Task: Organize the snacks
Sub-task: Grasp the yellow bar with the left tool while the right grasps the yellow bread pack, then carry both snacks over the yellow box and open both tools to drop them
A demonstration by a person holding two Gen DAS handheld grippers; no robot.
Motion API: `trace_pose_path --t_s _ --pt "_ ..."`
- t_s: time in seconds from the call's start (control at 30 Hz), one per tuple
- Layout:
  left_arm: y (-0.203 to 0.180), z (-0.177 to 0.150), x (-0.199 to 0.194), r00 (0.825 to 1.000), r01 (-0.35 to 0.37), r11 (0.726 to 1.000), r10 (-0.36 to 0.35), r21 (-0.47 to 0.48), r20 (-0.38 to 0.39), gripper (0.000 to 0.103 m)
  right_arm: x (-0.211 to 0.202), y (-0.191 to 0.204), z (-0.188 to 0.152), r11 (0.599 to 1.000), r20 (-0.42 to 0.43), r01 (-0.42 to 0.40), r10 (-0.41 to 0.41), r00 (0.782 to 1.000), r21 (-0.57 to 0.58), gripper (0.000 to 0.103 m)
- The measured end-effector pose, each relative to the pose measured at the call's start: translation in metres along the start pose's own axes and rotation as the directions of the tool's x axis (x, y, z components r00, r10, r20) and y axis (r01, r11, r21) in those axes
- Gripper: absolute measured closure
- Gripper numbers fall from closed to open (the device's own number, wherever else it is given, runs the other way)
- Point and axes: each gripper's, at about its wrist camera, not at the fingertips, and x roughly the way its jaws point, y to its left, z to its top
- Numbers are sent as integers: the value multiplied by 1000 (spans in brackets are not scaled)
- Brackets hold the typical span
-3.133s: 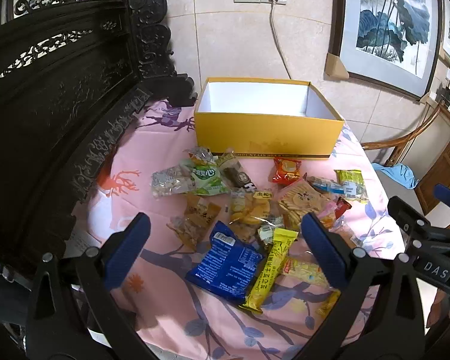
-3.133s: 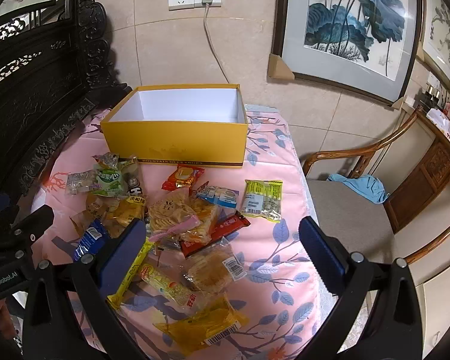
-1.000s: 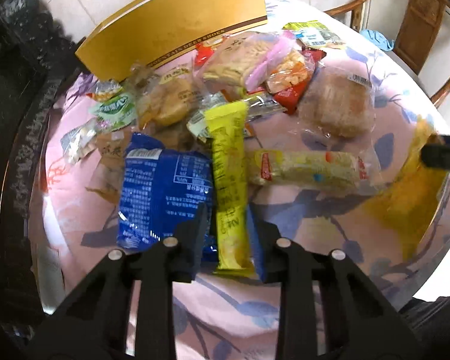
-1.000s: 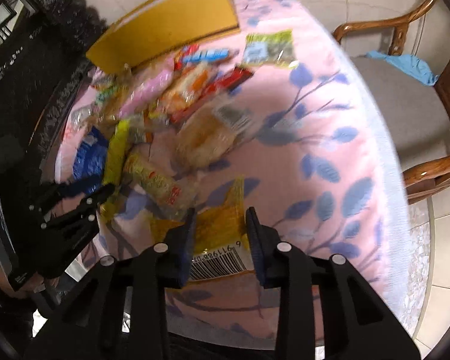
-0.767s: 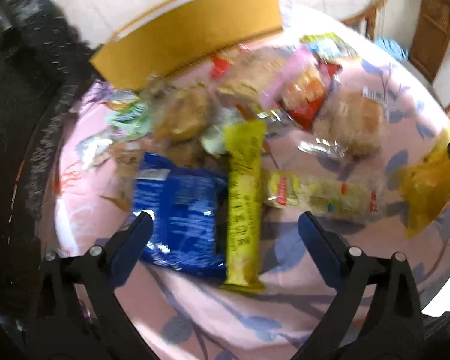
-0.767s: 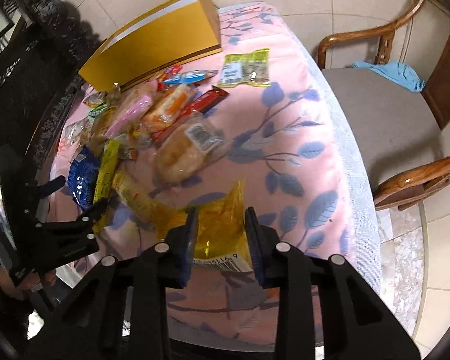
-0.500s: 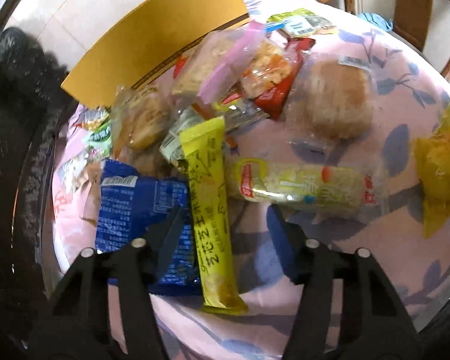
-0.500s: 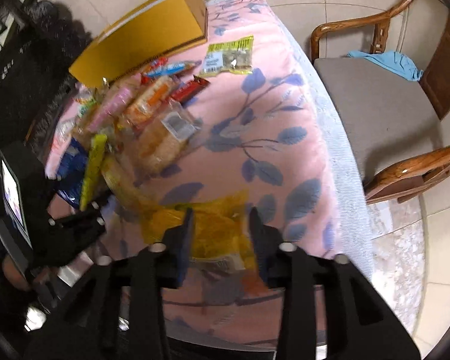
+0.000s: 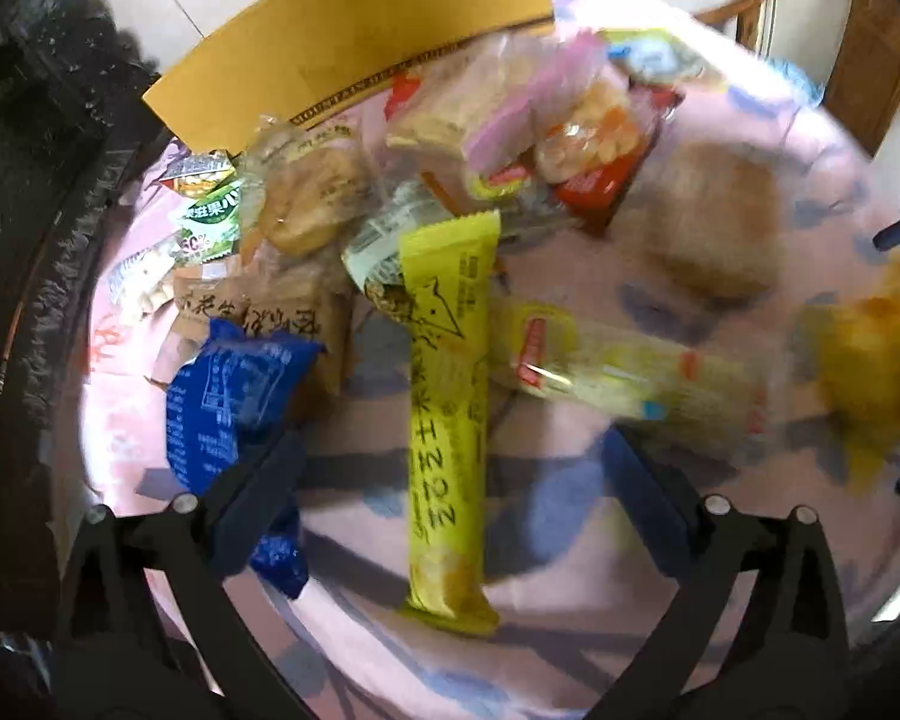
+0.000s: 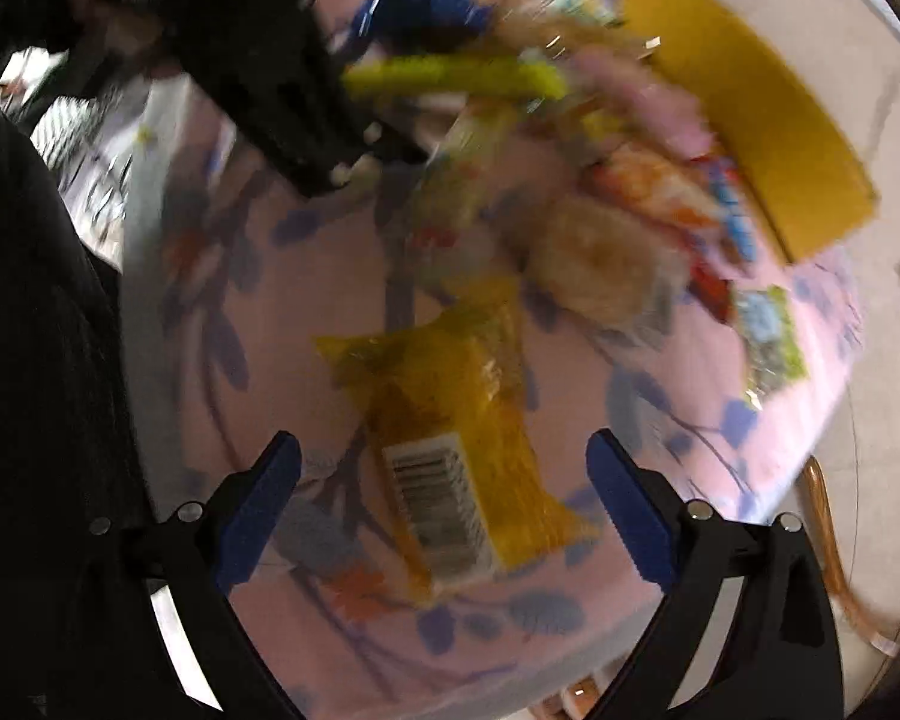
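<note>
On the left side of the left wrist view, a blue snack packet (image 9: 222, 402) is seen lying on the pink, leaf-printed cloth of the counter (image 9: 570, 630), with a green-and-white packet (image 9: 207, 216) and a clear-wrapped biscuit (image 9: 306, 198) beyond it. The left gripper (image 9: 450, 474) is held above the long yellow snack stick (image 9: 447, 414), which lies lengthwise between its jaws; the jaws have just been opening and are spread wide, and the stick is not touched by either pad. The left pad is placed over the lower end of the blue packet. To the right of the stick a pale yellow noodle-like packet (image 9: 624, 372) is laid crosswise, and a round brown bun in clear wrap (image 9: 714, 228) is seen further right. The yellow box (image 9: 360, 42) is set at the far edge, behind the heap of snacks.

In the right wrist view (blurred throughout), the right gripper (image 10: 444, 498) is pointed steeply down over a yellow packet with a barcode label (image 10: 450, 444). Its jaws have also just been opening and are held wide apart, with the packet lying flat on the cloth between them, apparently untouched. The yellow box is seen at the upper right there, and a green packet (image 10: 771, 348) lies near the cloth's right edge.
</note>
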Motion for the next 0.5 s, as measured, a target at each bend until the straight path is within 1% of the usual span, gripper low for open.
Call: trace_pose_path --t_s 0.03,0.07,0.1,0.13,0.17,0.2,0.23,0.3,0.37,0.4,0.47,0.5 --pt "2 1 1 1000 13 1000 -13 -6 11 16 2 -5 0 999 -14 -11 11 1000 34 44" --pt "6 2 3 999 51 998 -51 -29 -1 20 2 -10 -1 996 -27 -38 40 999 84 56" --pt "10 1 2 996 84 995 -84 -60 -7 49 0 -14 -4 990 -25 -55 59 998 128 60" --pt "14 1 1 994 106 990 -106 -92 -4 75 -2 -15 -7 987 -32 -50 55 998 150 64" --pt "13 0 0 998 61 993 -62 -100 -12 83 -3 -13 -10 987 -46 -29 36 998 157 65" --pt "9 -1 -2 999 41 996 -42 -78 -16 83 -6 -11 -14 984 -53 -20 30 998 180 65" --pt "5 -3 -5 999 32 998 -33 -60 -15 83 -11 -11 -17 977 -43 -28 38 998 210 66" --pt "-2 -8 -12 999 46 997 -47 -61 -5 83 -25 -13 -24 955 -3 -45 48 999 293 66" --pt "-2 -10 -17 997 72 992 -72 -100 1 83 -43 -27 -29 913 39 -42 28 999 405 66" --pt "-2 -11 -20 997 72 991 -72 -115 -1 83 -50 -32 -32 890 58 -45 21 998 453 66" --pt "-1 -8 -32 997 74 986 -74 -152 3 83 -70 -47 -35 832 119 -57 -11 993 552 66" --pt "1 -6 -41 996 88 983 -87 -164 13 83 -83 -57 -35 801 151 -52 -48 987 596 66"
